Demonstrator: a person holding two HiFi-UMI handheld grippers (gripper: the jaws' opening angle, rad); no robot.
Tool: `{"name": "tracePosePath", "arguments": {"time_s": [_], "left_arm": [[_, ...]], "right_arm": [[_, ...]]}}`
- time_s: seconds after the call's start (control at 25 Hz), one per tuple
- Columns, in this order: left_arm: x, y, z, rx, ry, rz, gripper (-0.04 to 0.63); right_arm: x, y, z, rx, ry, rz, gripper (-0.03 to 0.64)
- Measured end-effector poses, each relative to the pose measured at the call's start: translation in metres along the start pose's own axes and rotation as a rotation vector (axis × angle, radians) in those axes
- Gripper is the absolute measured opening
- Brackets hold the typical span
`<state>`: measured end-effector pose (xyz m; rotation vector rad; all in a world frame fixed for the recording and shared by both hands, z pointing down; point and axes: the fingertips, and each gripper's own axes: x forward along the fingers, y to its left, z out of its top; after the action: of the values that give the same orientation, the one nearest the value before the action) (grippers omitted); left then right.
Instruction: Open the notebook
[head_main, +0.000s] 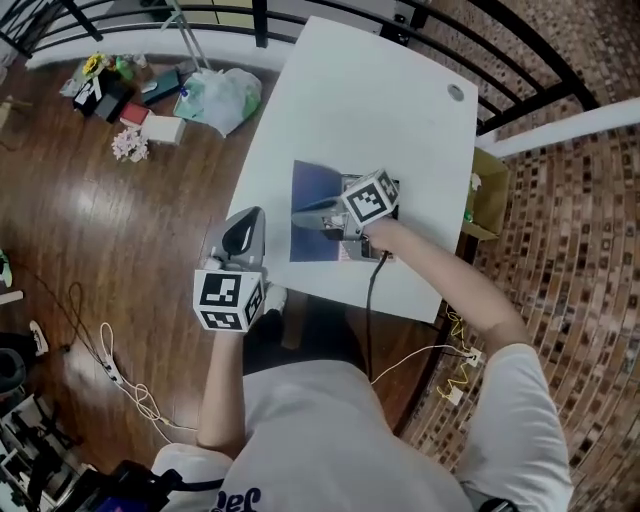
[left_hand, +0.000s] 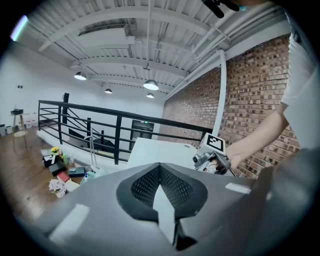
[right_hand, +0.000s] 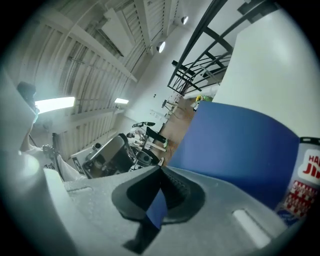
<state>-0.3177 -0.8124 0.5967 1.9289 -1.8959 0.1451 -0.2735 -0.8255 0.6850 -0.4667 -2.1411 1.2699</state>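
Grip first — with the right gripper (head_main: 300, 214) pinched tight on the notebook (head_main: 314, 180) by its blue cover, near the left edge of the white table (head_main: 390, 100), swing it about the spine without dragging. Mind the left gripper (head_main: 248, 220), closed and empty, just off that edge — open floor (head_main: 100, 230) there, railing (head_main: 520, 40) well beyond.

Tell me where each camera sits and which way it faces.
Head view: on the person's head, looking steeply down at the table and blue notebook; left arm, right arm, left claw, right claw show.
Left claw view: on the left claw, looking along it over the table to a railing and brick wall; the right arm shows.
Right claw view: on the right claw, looking at the notebook's raised cover pinched in it; no arm shows.
Shared: head and left claw views both show the right claw.
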Motion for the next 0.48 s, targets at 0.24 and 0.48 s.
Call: {"name": "tracePosePath", "arguments": {"time_s": [0.24, 0.48], "left_arm": [[-0.014, 0.014, -0.017, -0.027, 0.012, 0.032, 0.015], [-0.028, 0.019, -0.028, -0.034, 0.018, 0.041, 0.015]], "right_arm": [[0.037, -0.035, -0.016, 0.019, 0.114, -0.145, -0.014], [0.055, -0.066, -0.038, 0.041, 0.222, -0.287, -0.014]]}}
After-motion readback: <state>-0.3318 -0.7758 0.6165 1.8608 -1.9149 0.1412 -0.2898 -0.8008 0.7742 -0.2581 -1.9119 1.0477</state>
